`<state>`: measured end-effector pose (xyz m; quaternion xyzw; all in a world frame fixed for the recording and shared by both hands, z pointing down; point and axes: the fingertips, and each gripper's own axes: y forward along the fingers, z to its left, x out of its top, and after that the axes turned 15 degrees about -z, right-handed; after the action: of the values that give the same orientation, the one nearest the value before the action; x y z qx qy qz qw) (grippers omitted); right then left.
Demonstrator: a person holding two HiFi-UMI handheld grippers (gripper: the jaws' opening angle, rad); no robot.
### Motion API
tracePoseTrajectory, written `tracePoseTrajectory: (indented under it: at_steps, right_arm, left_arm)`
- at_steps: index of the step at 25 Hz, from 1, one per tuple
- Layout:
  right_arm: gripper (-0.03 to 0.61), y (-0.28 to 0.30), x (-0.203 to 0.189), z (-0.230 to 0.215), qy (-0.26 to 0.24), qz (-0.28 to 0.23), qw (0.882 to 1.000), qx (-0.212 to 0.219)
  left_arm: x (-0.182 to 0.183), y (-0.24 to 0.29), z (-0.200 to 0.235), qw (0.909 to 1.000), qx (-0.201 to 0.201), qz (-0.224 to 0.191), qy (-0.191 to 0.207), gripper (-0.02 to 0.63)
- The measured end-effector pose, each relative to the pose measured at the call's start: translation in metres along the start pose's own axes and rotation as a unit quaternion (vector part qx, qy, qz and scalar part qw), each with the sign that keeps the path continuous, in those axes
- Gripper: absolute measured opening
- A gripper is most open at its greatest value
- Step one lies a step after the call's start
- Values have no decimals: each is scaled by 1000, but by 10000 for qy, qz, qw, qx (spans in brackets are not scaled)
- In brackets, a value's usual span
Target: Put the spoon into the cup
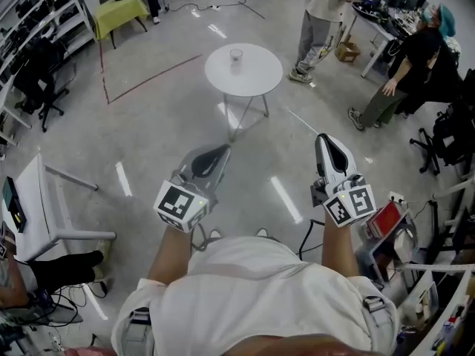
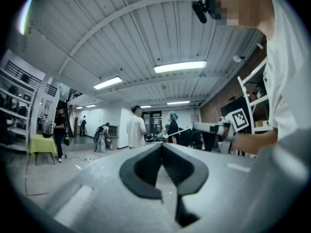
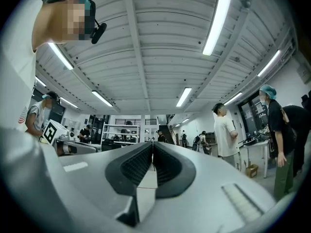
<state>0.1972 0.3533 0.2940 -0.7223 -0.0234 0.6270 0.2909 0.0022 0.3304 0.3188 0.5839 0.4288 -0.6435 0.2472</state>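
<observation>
Nearest in, I had the left gripper (image 1: 221, 150) and the right gripper (image 1: 325, 138) held side by side above the floor. Each had its jaws pressed together on nothing, and each gripper's own view showed the pads meeting with no object between them. Ahead, well apart from both, the cup (image 1: 236, 55) stood upright on the round white table (image 1: 256, 80). It lay almost straight along the left gripper's line and off to the left of the right one, so I judged the left the nearer. The spoon I could not find in any view, on the table or elsewhere, so I could not tell its long axis. Neither gripper view took in the table.
</observation>
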Motion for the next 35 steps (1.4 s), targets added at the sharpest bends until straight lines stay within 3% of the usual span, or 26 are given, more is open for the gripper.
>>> tracePoseTrajectory:
  at_steps: [10,20,24,30,35]
  right_arm:
    - [12,19,-1,29,45,-156,9998,-89]
    - [12,66,-27,96,3,-39,10000,-70]
    - [12,83,-41,107,-49,92,9999,-26]
    - [12,110,-63,80,34,130,9999,-51]
    - [12,143,-96,25,220,133,9997,59]
  left_arm:
    - [8,-26,26,10000,-26,-31,-31,3]
    - [20,-82,86,9998,1,-123,-125,3]
    - [14,-91,114,9995,184,-162,-222,3]
    - [-4,-71,139,9994,237,-69,-223,3]
    - [-28,-23,167,9988,462,89,-107,3]
